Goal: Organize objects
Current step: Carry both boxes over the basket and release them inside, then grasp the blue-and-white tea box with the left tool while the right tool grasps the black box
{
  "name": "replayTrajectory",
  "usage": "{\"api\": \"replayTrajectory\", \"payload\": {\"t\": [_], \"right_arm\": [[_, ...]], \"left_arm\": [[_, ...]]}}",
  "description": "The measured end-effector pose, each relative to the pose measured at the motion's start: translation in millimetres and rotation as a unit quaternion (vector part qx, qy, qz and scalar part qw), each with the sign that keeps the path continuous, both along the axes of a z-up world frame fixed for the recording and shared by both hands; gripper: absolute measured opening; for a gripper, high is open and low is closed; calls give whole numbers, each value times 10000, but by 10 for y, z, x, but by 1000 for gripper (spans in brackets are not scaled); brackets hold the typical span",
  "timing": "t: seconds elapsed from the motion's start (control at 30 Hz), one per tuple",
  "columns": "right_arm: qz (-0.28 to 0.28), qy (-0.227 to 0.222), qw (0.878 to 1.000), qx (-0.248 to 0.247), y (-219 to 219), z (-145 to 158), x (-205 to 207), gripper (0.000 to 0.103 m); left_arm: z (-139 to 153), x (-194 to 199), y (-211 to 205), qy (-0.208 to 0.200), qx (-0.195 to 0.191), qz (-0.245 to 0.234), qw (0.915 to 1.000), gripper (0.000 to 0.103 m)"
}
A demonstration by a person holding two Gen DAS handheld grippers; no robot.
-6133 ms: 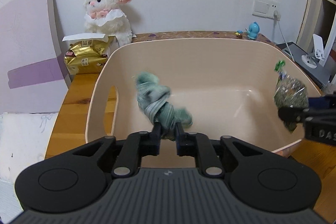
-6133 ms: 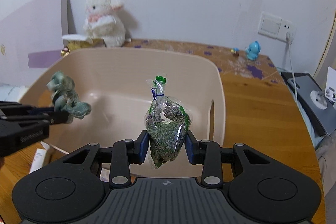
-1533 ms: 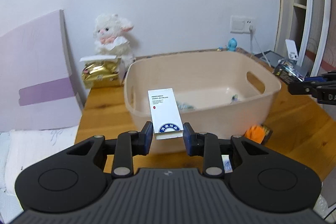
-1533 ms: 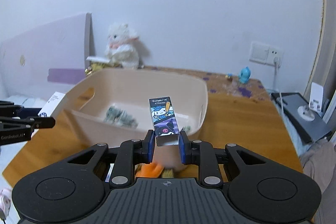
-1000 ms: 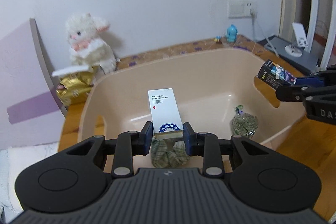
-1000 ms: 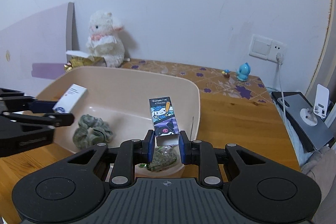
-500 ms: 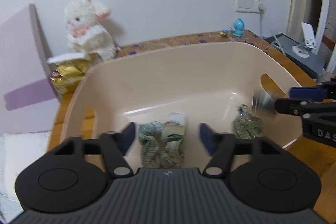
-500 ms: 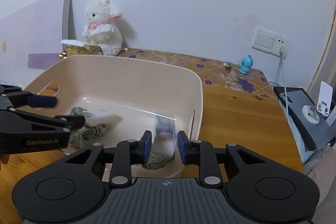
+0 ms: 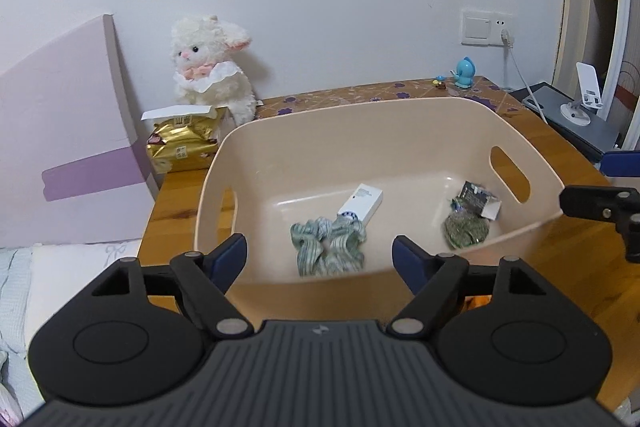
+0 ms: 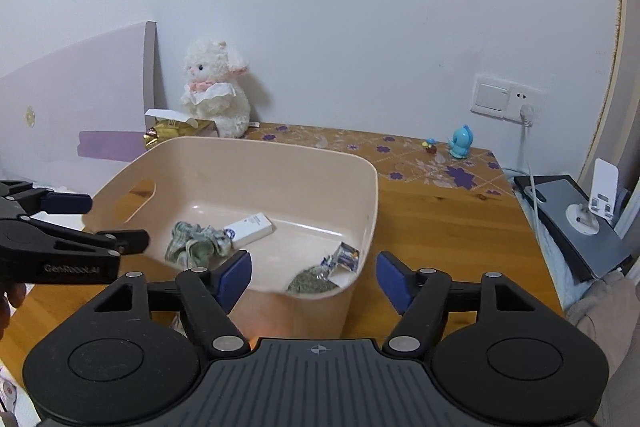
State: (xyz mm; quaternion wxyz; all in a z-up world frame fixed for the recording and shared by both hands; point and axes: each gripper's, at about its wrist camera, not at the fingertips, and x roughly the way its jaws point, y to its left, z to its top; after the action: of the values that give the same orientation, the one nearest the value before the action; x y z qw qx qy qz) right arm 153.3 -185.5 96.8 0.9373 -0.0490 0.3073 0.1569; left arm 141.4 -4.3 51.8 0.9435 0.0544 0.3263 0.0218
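Note:
A beige plastic bin stands on the wooden table. Inside it lie a green striped scrunchie, a white box, a clear bag of dried herbs and a small cartoon-printed box resting against that bag. My left gripper hangs open at the bin's near rim with nothing between its fingers. My right gripper is open too, over the bin's near right corner, and empty.
A white plush lamb and a gold foil packet sit behind the bin by the wall. A lilac board leans at the left. A blue figurine, a cable, and a grey device with a white stand are at the right. Something orange lies below the bin's front.
Both grippers have opened wide and drawn back. The white box dropped onto the scrunchie and the cartoon box landed by the herb bag; both now lie still in the bin.

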Motion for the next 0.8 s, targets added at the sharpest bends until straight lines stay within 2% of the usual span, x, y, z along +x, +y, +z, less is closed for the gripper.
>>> {"api": "replayTrajectory", "payload": {"t": [0.17,0.3,0.8], "right_arm": [[-32,116,9999,-24,-133,-69,-177,76],[-66,313,9994,-125,-212,-202,-249,77],[-171,1172,9924,-324,-319,-908,-208,78]], "left_arm": [[-30,-232,-10,38,-49,-33,10000,81],[-163,-358,-47,158,-94,-41,9998,81],[-794,-317,-230,878,-166,-268,9956,81]]}}
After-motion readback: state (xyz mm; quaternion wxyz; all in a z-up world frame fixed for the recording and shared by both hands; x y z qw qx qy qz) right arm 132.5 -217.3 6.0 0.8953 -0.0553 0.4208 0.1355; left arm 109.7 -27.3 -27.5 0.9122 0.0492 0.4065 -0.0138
